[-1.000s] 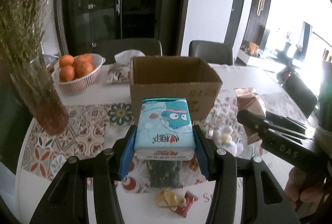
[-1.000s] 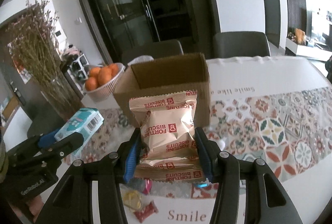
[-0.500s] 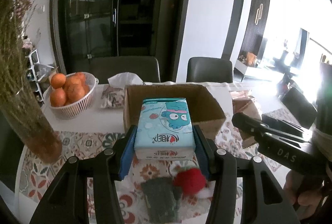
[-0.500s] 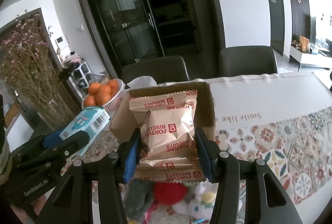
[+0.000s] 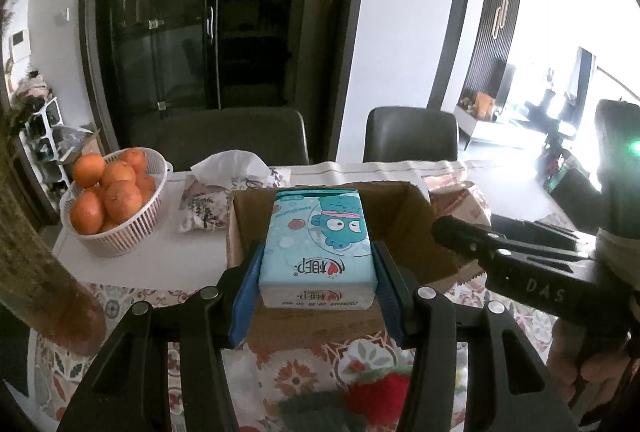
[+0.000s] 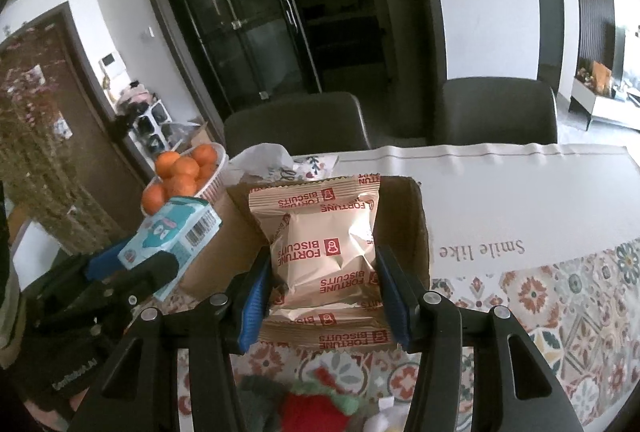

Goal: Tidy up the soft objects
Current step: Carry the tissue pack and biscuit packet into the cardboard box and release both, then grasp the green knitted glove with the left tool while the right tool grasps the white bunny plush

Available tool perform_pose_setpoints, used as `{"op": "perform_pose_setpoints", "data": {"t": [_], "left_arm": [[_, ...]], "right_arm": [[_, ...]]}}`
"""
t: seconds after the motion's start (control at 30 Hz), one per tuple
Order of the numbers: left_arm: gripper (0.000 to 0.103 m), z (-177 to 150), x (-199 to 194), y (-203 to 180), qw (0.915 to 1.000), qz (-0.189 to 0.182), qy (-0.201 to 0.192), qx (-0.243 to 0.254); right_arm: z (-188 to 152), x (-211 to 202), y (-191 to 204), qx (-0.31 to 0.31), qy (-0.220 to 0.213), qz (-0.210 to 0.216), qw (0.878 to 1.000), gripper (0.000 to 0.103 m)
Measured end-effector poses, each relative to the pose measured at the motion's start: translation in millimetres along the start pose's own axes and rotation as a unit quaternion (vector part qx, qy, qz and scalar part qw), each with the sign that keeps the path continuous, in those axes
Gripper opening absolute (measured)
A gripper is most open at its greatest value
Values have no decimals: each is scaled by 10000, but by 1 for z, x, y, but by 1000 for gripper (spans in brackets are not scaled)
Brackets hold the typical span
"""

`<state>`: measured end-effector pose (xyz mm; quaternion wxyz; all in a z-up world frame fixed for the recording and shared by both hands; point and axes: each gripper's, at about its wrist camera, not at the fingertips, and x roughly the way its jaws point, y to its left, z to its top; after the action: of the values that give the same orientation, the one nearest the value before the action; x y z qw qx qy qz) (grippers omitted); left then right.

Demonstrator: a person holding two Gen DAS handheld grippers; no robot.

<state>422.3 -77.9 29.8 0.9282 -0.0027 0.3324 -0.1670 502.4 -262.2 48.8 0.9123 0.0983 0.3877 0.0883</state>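
A blue tissue pack (image 5: 318,240) printed with a cartoon fish is clamped between the blue pads of the left gripper (image 5: 318,272) and is held above the near wall of an open cardboard box (image 5: 416,232). A beige Fortune Biscuits packet (image 6: 326,252) is gripped in the same way by the right gripper (image 6: 326,288), also over the box's near edge. The box is set on a table (image 6: 520,200) covered with a patterned cloth. A red and green plush toy (image 6: 316,404) is seen below the grippers. A white basket of oranges (image 5: 114,200) and a floral tissue pouch (image 5: 204,204) are placed left of the box.
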Motion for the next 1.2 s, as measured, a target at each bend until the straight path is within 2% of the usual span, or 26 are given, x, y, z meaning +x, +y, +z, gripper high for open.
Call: {"op": "perform_pose_setpoints", "data": {"t": [0.3, 0.37, 0.4, 0.43, 0.5, 0.77, 0.87, 1.03, 1.2], "left_arm": [[52, 11, 50, 8, 9991, -112, 399, -105], [57, 12, 58, 9, 9987, -145, 467, -126], [67, 13, 61, 9, 9987, -151, 470, -134], [75, 13, 64, 9, 9988, -140, 455, -130], [76, 14, 67, 11, 9990, -98, 413, -143], [76, 5, 54, 7, 9985, 415, 359, 34], [76, 0, 43, 4, 9981, 499, 367, 45], [76, -11, 21, -7, 9958, 780, 416, 222], [78, -22, 1, -20, 9942, 871, 473, 428]], "right_arm": [[15, 49, -11, 84, 423, 130, 9990, 54], [16, 57, -13, 124, 505, 140, 9986, 65], [16, 59, -14, 168, 524, 158, 9984, 75], [17, 61, -16, 226, 506, 131, 9984, 77], [17, 61, -19, 248, 464, 67, 9986, 77], [5, 38, -12, 57, 334, -238, 9991, 77], [-1, 26, -10, -16, 335, -335, 9989, 77], [-13, 3, -11, -151, 420, -562, 9974, 77], [-21, -17, -12, -216, 542, -617, 9964, 77]]}}
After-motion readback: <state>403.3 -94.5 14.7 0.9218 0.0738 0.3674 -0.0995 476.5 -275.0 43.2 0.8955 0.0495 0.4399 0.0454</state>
